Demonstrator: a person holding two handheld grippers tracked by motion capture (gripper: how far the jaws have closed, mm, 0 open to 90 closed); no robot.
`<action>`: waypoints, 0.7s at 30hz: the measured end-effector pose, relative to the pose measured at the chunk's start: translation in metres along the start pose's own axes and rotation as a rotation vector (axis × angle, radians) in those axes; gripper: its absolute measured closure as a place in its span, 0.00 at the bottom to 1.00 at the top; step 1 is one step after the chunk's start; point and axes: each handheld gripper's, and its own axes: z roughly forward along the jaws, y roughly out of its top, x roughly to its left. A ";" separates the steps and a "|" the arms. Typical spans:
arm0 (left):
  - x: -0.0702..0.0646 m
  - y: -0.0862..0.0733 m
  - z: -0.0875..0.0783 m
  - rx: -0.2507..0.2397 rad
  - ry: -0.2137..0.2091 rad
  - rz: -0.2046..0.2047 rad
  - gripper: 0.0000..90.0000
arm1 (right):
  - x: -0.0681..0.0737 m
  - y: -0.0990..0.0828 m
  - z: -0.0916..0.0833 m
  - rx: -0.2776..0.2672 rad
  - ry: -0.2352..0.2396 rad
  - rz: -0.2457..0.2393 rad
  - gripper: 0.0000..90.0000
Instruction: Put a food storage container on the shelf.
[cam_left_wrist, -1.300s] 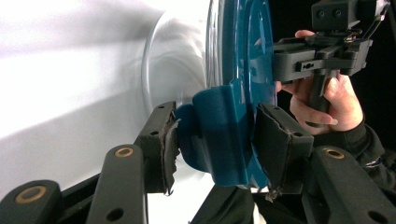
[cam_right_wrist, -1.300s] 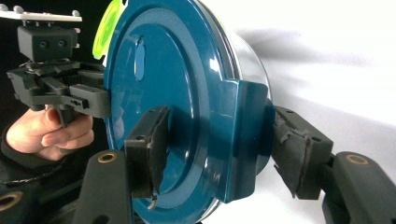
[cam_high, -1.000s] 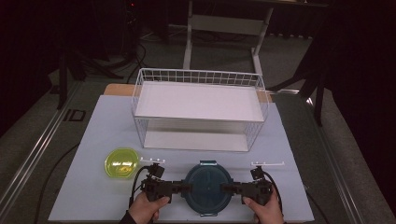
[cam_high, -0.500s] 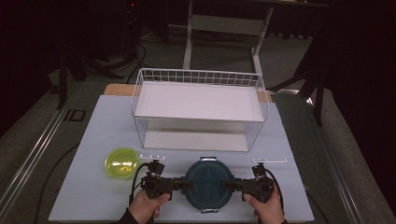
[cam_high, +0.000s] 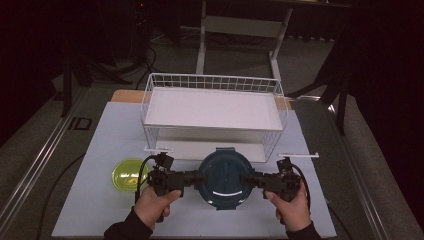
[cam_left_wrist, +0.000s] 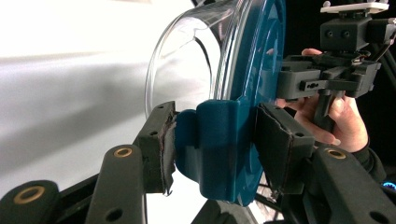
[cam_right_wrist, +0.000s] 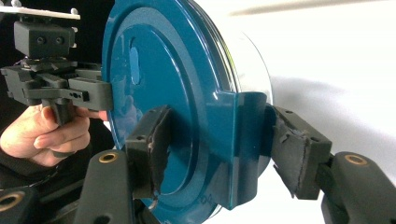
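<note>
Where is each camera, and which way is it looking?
High view: above the table, looking forward and down at the wire basket; both hands show.
Left gripper view: rides on the left gripper, facing the teal-lidded container.
Right gripper view: rides on the right gripper, facing the opposite way.
All three share the container.

Wire rack (cam_high: 212, 107) stands directly ahead of the container (cam_high: 223, 177), w/ its front edge just beyond the lid rim. L gripper (cam_high: 192, 178) and R gripper (cam_high: 248, 179) clamp opposite side tabs, so both flanks of container are taken up. Yellow bowl (cam_high: 127, 174) sits just beside L gripper, outboard. White mat (cam_high: 320, 200) bare to R of R gripper. Lower rack tier open at the front.
</note>
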 end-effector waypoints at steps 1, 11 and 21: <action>-0.005 0.009 -0.003 -0.012 0.001 0.014 0.56 | 0.005 0.011 -0.005 -0.014 -0.001 -0.012 0.45; -0.022 0.063 -0.021 -0.061 -0.007 0.049 0.56 | 0.029 0.067 -0.019 -0.067 -0.010 -0.062 0.45; -0.022 0.109 -0.026 -0.091 0.032 0.067 0.55 | 0.028 0.112 -0.014 -0.091 -0.002 -0.040 0.44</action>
